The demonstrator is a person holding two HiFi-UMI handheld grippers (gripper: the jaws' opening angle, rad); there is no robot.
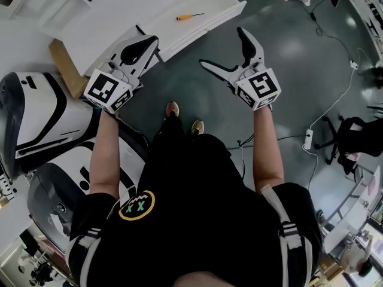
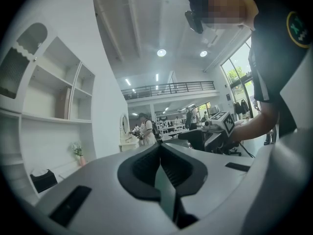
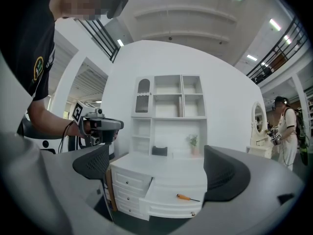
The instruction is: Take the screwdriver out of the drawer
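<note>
Screwdriver [image 1: 190,17] in open drawer [image 1: 214,2], well ahead of right gripper's [image 1: 222,48] spread empty fingers, left gripper's [image 1: 145,45] fingers pressed together

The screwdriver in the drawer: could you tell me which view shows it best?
The right gripper view: the screwdriver lies in the open drawer, central and unobstructed. The head view shows it small, from above. The left gripper view misses it.

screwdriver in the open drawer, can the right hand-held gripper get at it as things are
Probably yes. The screwdriver lies uncovered in the open drawer, the right hand-held gripper is open and empty, and nothing stands between them; it just has to move forward.
</note>
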